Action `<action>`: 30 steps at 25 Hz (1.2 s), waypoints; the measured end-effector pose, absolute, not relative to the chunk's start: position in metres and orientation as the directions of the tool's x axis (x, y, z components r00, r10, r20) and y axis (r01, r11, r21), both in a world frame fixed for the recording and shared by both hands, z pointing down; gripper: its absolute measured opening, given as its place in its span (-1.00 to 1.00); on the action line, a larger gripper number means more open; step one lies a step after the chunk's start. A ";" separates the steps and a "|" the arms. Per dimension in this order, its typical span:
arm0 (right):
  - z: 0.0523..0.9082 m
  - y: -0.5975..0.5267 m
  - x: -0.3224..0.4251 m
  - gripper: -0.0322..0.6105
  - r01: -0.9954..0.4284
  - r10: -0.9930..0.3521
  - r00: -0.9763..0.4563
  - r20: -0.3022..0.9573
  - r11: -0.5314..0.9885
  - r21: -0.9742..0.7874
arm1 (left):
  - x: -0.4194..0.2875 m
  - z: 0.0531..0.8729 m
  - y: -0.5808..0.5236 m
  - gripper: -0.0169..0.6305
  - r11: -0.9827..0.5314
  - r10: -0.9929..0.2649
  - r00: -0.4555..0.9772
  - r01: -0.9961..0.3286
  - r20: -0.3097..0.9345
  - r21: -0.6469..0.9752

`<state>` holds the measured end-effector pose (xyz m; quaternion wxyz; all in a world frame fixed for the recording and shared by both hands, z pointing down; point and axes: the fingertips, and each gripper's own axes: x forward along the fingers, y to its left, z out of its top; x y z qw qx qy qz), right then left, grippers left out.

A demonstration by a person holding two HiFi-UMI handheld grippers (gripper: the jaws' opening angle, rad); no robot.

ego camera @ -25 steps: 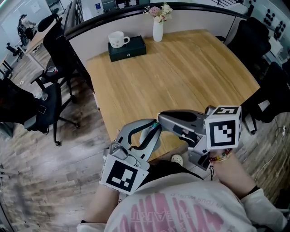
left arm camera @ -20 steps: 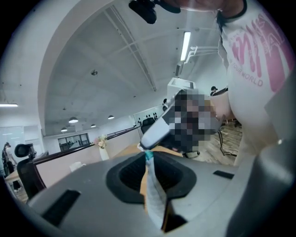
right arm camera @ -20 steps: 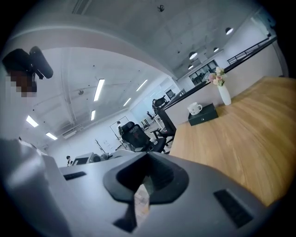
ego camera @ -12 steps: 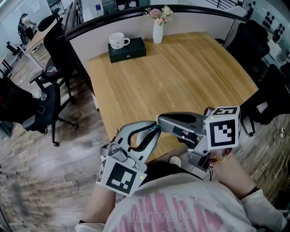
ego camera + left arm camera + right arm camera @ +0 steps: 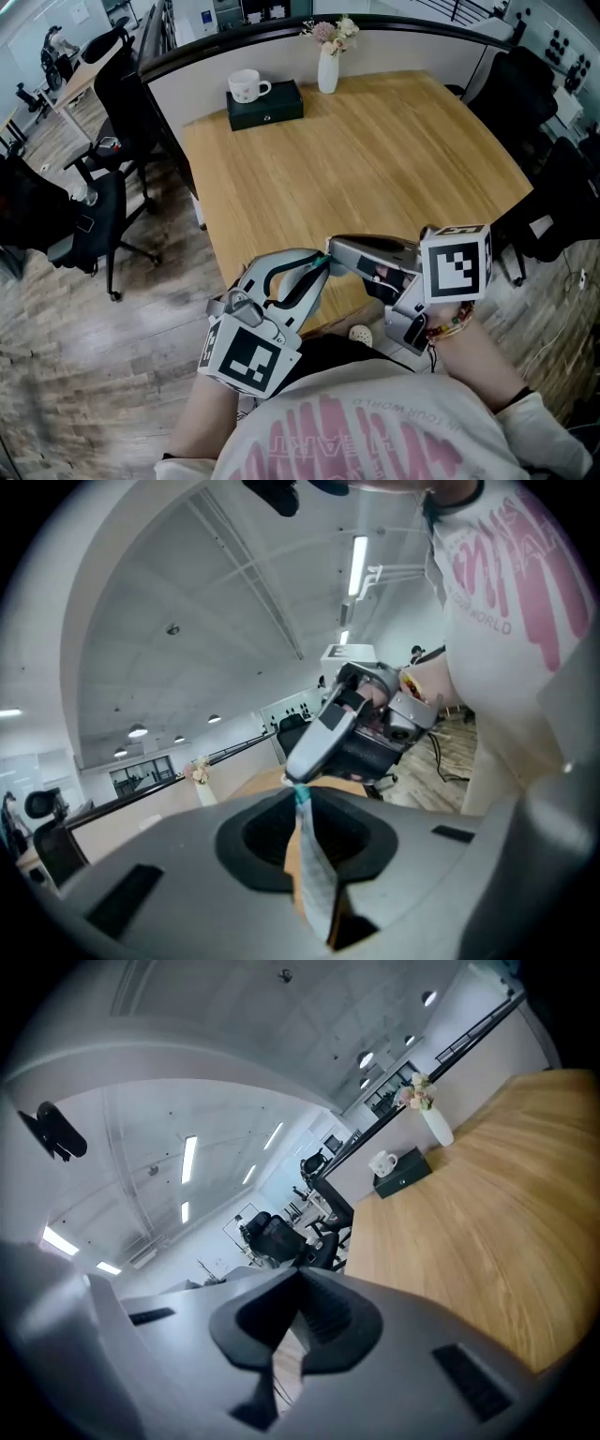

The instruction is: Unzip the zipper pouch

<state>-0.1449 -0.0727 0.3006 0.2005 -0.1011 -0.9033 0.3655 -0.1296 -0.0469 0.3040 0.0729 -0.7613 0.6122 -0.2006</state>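
A pale grey zipper pouch (image 5: pixel 302 283) hangs over the table's near edge with my left gripper (image 5: pixel 314 274) shut on it. In the left gripper view the pouch (image 5: pixel 315 878) stands edge-on between the jaws of the left gripper (image 5: pixel 305 829). Its teal zipper pull (image 5: pixel 301 797) sticks up at the top. My right gripper (image 5: pixel 330 251) reaches in from the right. Its jaws are closing down tight on that teal pull (image 5: pixel 325 262). The right gripper view shows the right gripper (image 5: pixel 298 1283) with its jaws pressed together, and the pull is hidden there.
The wooden table (image 5: pixel 375 159) stretches ahead. At its far edge sit a dark box (image 5: pixel 265 101) with a white mug (image 5: pixel 247 85) on it and a white vase of flowers (image 5: pixel 327 67). Office chairs (image 5: pixel 103 216) stand on the left, and dark chairs (image 5: pixel 562 187) on the right.
Both grippers have stayed together at the pouch's top. The left gripper's marker cube has swung slightly left, and the right one has dipped a little.
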 end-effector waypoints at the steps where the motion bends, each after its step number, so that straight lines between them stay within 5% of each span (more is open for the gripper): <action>1: 0.302 -0.076 -0.143 -0.91 0.019 0.308 -0.903 0.300 0.725 -0.688 | -0.131 0.302 -0.046 -0.79 -0.232 -0.965 0.172 -0.914 0.200 -0.333; 30: 0.309 -0.097 -0.117 -0.91 -0.077 0.169 -0.923 0.345 0.798 -0.598 | -0.126 0.294 -0.045 -0.80 -0.204 -0.976 0.181 -0.955 0.120 -0.216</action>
